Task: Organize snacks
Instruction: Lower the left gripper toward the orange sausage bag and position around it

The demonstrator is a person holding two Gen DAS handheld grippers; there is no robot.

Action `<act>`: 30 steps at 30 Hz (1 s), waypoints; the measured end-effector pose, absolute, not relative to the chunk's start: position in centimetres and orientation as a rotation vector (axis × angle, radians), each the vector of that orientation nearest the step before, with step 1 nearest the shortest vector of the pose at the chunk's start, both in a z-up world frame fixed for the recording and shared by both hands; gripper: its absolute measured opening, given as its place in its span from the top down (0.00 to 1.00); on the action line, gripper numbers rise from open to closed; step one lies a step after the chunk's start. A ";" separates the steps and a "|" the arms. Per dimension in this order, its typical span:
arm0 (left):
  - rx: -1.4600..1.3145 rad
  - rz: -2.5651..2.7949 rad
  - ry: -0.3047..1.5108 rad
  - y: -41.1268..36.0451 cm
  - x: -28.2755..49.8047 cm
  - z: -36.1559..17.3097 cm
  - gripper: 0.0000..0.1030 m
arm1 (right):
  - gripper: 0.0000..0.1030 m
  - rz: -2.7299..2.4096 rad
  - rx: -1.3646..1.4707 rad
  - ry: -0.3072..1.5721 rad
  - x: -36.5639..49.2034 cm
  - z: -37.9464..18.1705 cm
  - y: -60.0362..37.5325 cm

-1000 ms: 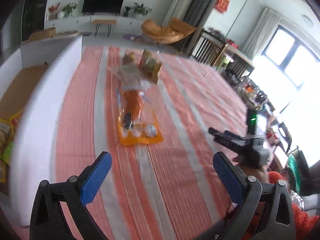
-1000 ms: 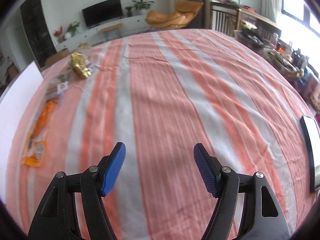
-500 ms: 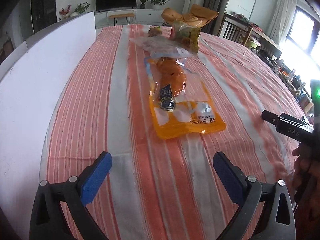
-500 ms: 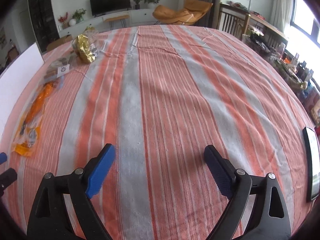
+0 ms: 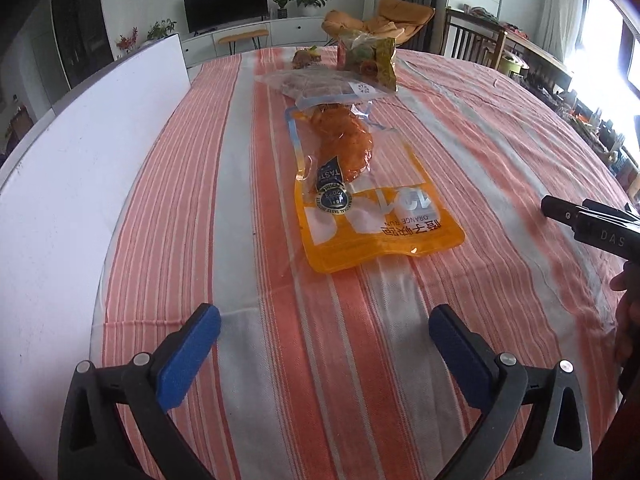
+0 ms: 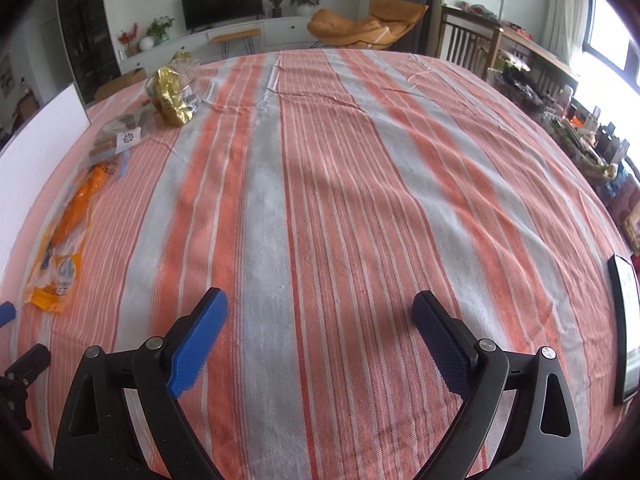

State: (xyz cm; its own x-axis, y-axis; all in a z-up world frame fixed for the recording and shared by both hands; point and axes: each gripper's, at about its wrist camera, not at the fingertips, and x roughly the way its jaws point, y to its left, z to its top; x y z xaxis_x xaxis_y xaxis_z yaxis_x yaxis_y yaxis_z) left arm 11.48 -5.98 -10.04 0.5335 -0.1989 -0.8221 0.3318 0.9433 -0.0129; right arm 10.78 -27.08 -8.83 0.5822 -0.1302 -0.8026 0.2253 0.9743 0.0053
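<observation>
Since half a second ago the left gripper [image 5: 325, 338] has come closer to the orange snack pouch [image 5: 362, 200], which now looms larger in its view; the right gripper [image 6: 320, 320] has hardly shifted. The pouch lies flat on the striped tablecloth [image 5: 500, 152], just ahead of the left gripper and in line with the gap between its fingers, not touched by them. Printed end of the pouch faces the gripper; clear end with the orange food points away.

Beyond the pouch, overlapping its far end, a clear bag of dark snacks [image 5: 320, 84] lies flat. Past that, a yellow-green snack bag [image 5: 368, 56] stands upright, with a small brownish item [image 5: 306, 58] next to it, too small to identify.

Left of the pouch runs a white box wall [image 5: 80, 184] along the table edge. Right of the pouch, well apart, the tip of the right gripper shows in the left wrist view.

Left gripper: fingers spread wide, holding nothing. Right gripper: fingers also spread wide and empty, over bare cloth, far right of the pouch [image 6: 66, 232]. A dark tablet [image 6: 624, 328] lies at the table edge, far right of the pouch.
</observation>
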 end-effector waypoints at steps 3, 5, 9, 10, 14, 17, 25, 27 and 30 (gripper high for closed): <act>0.151 -0.318 0.958 -6.0 11.5 -10.0 0.00 | 0.07 -0.208 0.111 0.927 10.8 -8.8 -27.1; 0.151 -0.318 0.958 -6.0 11.5 -10.0 0.00 | 0.07 -0.208 0.111 0.927 10.7 -8.8 -27.1; 0.152 -0.321 0.963 -5.9 11.4 -10.0 0.00 | 0.07 -0.208 0.111 0.927 10.7 -8.8 -27.1; 0.150 -0.324 0.967 -5.7 11.2 -10.0 0.00 | 0.07 -0.208 0.111 0.927 10.7 -8.8 -27.1; 0.071 -0.392 0.991 -5.1 10.8 -9.3 0.00 | 0.07 -0.209 0.111 0.927 10.7 -8.8 -27.1; 0.032 -0.440 0.990 -5.6 12.2 -7.7 0.00 | 0.07 -0.209 0.111 0.927 10.7 -8.8 -27.1; 0.115 -0.366 1.019 -9.5 21.4 -6.3 0.00 | 0.07 -0.209 0.112 0.927 10.7 -8.8 -27.1; 0.118 -0.340 1.054 -9.7 23.2 -7.4 0.00 | 0.07 -0.209 0.112 0.927 10.6 -8.7 -27.1; 0.131 -0.310 1.095 -9.5 24.7 -9.5 0.00 | 0.06 -0.209 0.112 0.927 10.6 -8.7 -27.1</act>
